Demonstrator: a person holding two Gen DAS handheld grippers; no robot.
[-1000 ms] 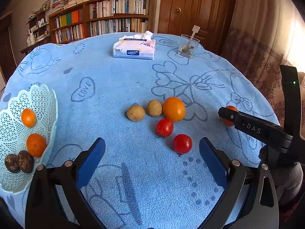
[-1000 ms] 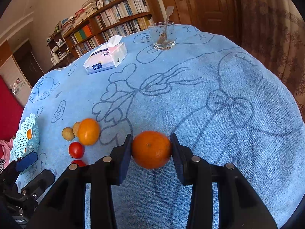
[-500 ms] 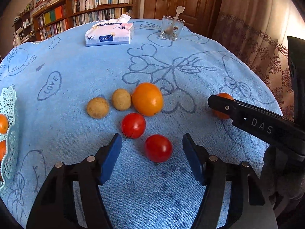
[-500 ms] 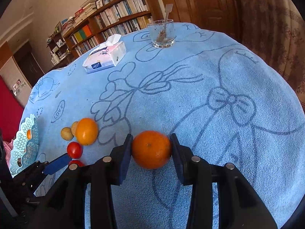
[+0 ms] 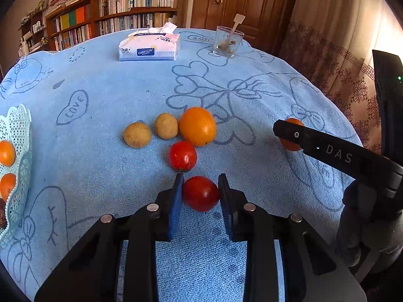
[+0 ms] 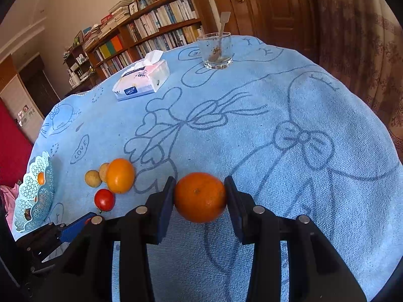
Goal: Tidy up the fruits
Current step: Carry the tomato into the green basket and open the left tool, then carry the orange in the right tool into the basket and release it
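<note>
My left gripper (image 5: 200, 193) is shut on a red tomato (image 5: 200, 194) that rests on the blue cloth. Just beyond it lie a second tomato (image 5: 182, 155), a big orange (image 5: 197, 126) and two small brown fruits (image 5: 137, 135) (image 5: 166, 126). My right gripper (image 6: 199, 197) is shut on a mandarin (image 6: 200, 197), low over the cloth near the right side. From the left wrist view that mandarin (image 5: 289, 146) peeks out behind the right gripper's finger. A pale lattice basket (image 5: 17, 161) at the far left holds two mandarins (image 5: 6, 153) and dark fruits.
A tissue pack (image 5: 149, 46) and a glass with a spoon (image 5: 228, 42) stand at the far side of the round table. Bookshelves (image 5: 113, 20) and a wooden door are behind it; a curtain hangs on the right. The table edge drops off close to the right gripper.
My left gripper moved forward onto the near tomato and its fingers came together on it. The right gripper stayed put, holding the mandarin.
</note>
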